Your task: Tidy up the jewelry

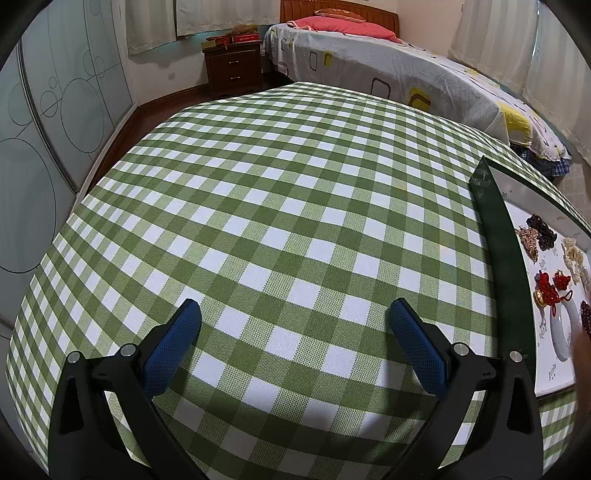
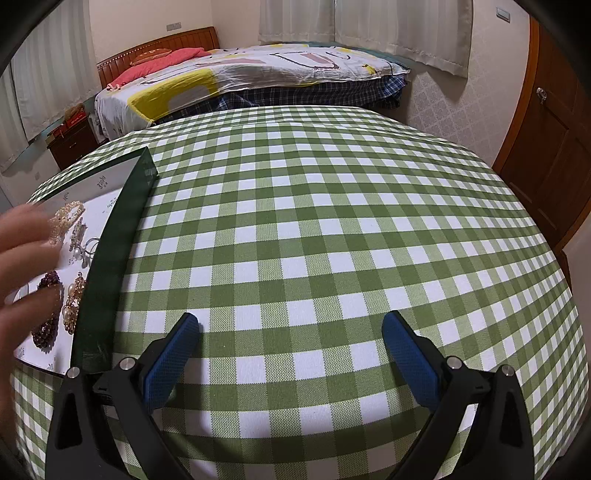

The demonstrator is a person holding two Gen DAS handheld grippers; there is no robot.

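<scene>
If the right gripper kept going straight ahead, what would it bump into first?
Probably just the checked tablecloth. The right gripper is open, with bare cloth ahead. The jewelry box lies off to its left; depth is hard to judge.

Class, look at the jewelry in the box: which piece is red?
The knotted cord piece with a gold charm, near the white bangle; the other clusters are dark brown, tan, cream or purple.

Home bedroom: bed [image 2: 258,74], nightstand [image 1: 233,72], curtains [image 2: 369,22].
</scene>
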